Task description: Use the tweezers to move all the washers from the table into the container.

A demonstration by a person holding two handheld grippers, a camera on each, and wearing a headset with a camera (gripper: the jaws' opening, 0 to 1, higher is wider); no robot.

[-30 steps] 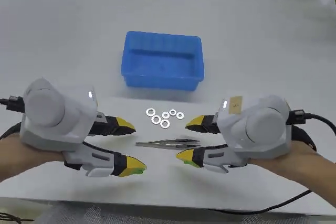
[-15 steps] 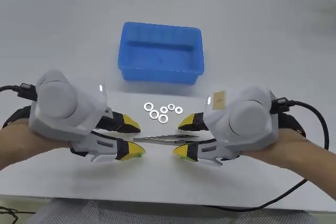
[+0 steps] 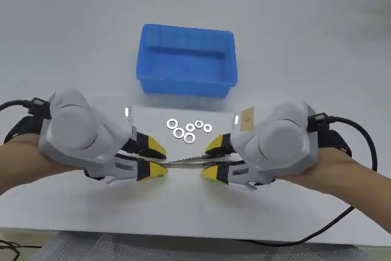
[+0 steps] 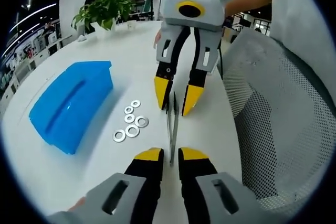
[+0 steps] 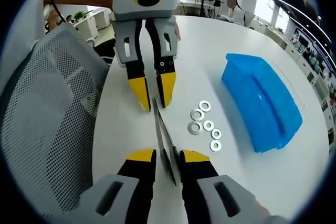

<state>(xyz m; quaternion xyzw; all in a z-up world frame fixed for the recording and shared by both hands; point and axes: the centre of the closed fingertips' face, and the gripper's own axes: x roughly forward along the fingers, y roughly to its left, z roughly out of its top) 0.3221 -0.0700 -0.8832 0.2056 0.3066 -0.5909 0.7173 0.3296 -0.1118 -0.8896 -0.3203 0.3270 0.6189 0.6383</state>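
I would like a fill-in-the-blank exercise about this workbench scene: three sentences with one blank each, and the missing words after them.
1. The container is ___ in colour.
2. ___ washers lie on the table.
3. The washers lie between the container and the ___.
Missing words: blue; six; tweezers.

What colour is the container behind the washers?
The container is blue; the head view shows it best.
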